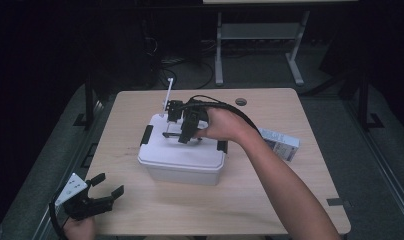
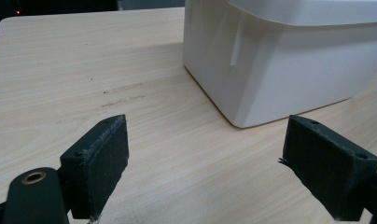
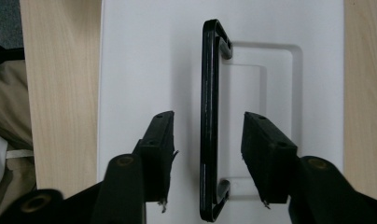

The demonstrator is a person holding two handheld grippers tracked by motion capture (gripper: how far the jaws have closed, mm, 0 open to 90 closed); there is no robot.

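Observation:
A white lidded box (image 1: 182, 156) stands in the middle of the wooden table (image 1: 155, 210). A black handle (image 1: 176, 134) stands up on its lid. My right gripper (image 1: 186, 137) points down over the lid, jaws on either side of that handle. In the right gripper view the handle (image 3: 209, 116) runs between the two pads with a gap on each side, above the white lid (image 3: 140, 60); the right gripper (image 3: 207, 135) is open. My left gripper (image 1: 110, 184) rests open at the table's near left corner. In its own view the left gripper (image 2: 205, 140) faces the box wall (image 2: 280, 70).
A small blue and white carton (image 1: 280, 144) lies right of the box, under the forearm. Black clips (image 1: 146, 135) sit on the box's two short sides. A thin white rod (image 1: 168, 95) rises behind the box. A round grommet (image 1: 241, 101) marks the table's far edge.

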